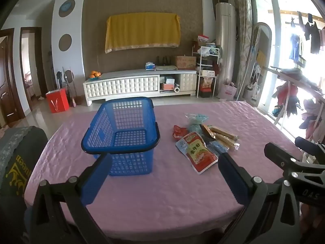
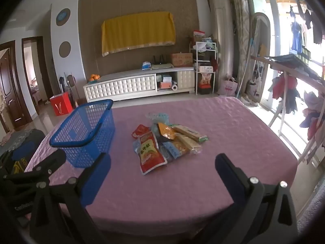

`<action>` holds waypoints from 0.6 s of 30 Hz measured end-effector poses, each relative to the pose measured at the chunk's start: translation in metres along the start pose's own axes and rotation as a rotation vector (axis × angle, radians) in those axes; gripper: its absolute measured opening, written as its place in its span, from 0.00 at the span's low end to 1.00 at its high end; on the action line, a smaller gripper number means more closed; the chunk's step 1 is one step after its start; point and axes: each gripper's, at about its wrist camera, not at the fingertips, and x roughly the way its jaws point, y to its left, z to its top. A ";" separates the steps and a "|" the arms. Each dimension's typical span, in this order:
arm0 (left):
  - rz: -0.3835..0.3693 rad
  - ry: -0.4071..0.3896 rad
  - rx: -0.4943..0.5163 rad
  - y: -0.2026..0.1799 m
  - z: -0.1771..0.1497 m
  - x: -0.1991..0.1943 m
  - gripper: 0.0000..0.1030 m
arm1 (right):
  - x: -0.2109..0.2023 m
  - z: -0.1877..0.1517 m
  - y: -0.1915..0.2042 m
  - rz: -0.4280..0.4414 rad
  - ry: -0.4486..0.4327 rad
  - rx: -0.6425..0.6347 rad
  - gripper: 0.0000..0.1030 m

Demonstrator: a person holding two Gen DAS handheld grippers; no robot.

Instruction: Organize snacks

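Observation:
An empty blue plastic basket (image 1: pixel 121 136) with a dark handle stands on the pink tablecloth (image 1: pixel 162 193); it also shows in the right wrist view (image 2: pixel 85 134). To its right lies a pile of snack packets (image 1: pixel 203 144), with a red packet (image 1: pixel 198 153) in front and stick-shaped packs (image 1: pixel 223 136) behind. The pile shows in the right wrist view (image 2: pixel 164 142). My left gripper (image 1: pixel 162 164) is open and empty, above the table's near side. My right gripper (image 2: pixel 162 164) is open and empty, short of the red packet (image 2: pixel 151 154). The right gripper's body shows at the left view's right edge (image 1: pixel 294 162).
A dark cushioned chair (image 1: pixel 18 154) stands at the table's left. Behind the table is a white TV cabinet (image 1: pixel 140 85) and a red bag (image 1: pixel 57 100) on the floor. A drying rack with clothes (image 2: pixel 294 85) stands to the right by the window.

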 end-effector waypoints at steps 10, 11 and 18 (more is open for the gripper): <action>-0.005 0.000 -0.005 -0.001 0.000 0.002 1.00 | -0.002 0.000 0.001 -0.004 -0.001 -0.005 1.00; -0.005 0.001 -0.004 -0.001 0.000 0.002 1.00 | -0.004 0.001 0.001 -0.005 -0.001 -0.007 1.00; -0.007 -0.003 -0.011 0.000 0.000 0.000 1.00 | 0.004 -0.003 0.005 0.001 0.013 -0.004 1.00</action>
